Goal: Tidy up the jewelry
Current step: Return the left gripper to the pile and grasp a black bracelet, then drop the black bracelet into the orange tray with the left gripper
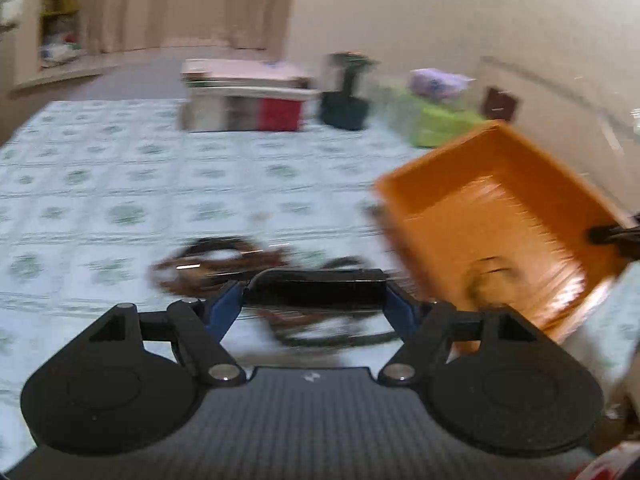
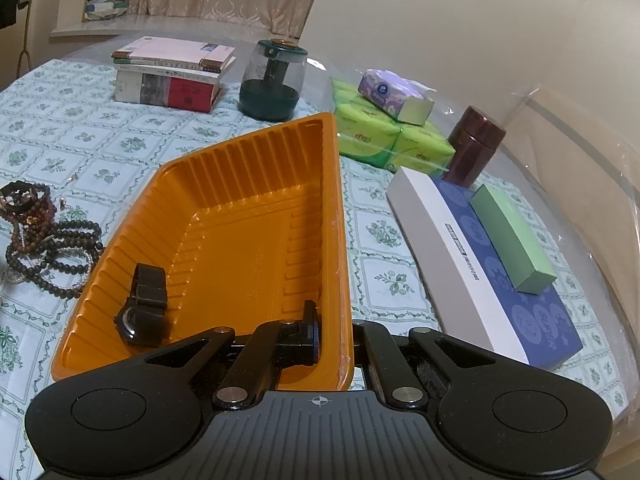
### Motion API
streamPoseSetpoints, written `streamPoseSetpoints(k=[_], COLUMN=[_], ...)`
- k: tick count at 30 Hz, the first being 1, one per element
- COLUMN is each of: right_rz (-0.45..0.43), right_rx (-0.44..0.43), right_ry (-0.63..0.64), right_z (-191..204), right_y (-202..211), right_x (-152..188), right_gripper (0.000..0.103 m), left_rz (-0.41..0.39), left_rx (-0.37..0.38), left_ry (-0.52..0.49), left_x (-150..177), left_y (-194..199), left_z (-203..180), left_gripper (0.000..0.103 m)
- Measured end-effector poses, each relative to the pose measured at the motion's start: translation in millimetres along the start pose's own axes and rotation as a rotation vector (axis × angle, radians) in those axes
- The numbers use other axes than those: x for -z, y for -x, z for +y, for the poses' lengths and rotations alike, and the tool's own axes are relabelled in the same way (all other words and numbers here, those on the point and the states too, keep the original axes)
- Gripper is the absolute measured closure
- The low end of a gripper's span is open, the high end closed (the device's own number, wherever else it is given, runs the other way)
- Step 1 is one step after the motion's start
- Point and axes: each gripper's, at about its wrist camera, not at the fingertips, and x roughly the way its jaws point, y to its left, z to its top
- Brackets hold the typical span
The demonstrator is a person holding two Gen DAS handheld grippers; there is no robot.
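An orange plastic tray [image 2: 256, 216] is held tilted by my right gripper [image 2: 334, 334], which is shut on its near right wall. A black wristwatch [image 2: 142, 306] lies in the tray's near left corner. Bead bracelets and necklaces [image 2: 44, 236] lie in a pile on the tablecloth left of the tray. In the blurred left wrist view my left gripper [image 1: 314, 292] is wide open and holds a flat black object across its blue pads [image 1: 224, 312], just above the bead pile [image 1: 216, 264]. The tray [image 1: 500, 216] stands to its right.
A stack of books [image 2: 172, 74], a dark green jar [image 2: 272, 84], green tissue packs [image 2: 380, 136], a dark red tin [image 2: 474, 144] and a blue-white box [image 2: 480, 264] with a green box [image 2: 514, 240] on it stand at the back and right.
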Motion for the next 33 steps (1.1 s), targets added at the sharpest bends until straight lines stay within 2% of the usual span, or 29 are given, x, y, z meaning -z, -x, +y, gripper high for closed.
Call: streamPoseSetpoints(k=[4, 7, 17, 19, 20, 21, 27, 30, 33], right_rz=[-0.001, 0.000, -0.001, -0.002, -0.003, -0.003, -0.008, -0.011, -0.013], right_rx=[-0.005, -0.007, -0.008, -0.009, -0.009, -0.010, -0.009, -0.010, -0.010], right_ry=[0.000, -0.002, -0.005, -0.007, -0.008, -0.008, -0.005, -0.004, -0.002], right_z=[-1, -1, -2, -2, -2, -2, -2, -1, -1], right_y=[0, 0, -1, -2, -2, -2, -1, 0, 1], right_x=[1, 1, 1, 2, 2, 2, 2, 2, 2], right_gripper=[0.100, 0.100, 0.100, 0.100, 0.100, 0.100, 0.100, 0.100, 0.100], left_rz=[0.001, 0.023, 0.126, 0.144, 0.143, 0.141, 0.105, 0.067, 0.026], left_rx=[0.155, 0.224, 0.298, 0.329, 0.342, 0.351, 0.296, 0.214, 0.098], left_ry=[-0.055, -0.108, -0.038, -0.006, 0.002, 0.001, 0.005, -0.006, -0.018], left_x=[-4, -2, 10, 11, 10, 10, 12, 12, 14], left_y=[-11, -24, -46, -46, -44, -42, -27, -18, -10], left_z=[-50, -77, -98, -98, -98, -97, -76, -56, -29], left_gripper=[0.029, 0.029, 0.030, 0.026, 0.019, 0.018, 0.018, 0.018, 0.018])
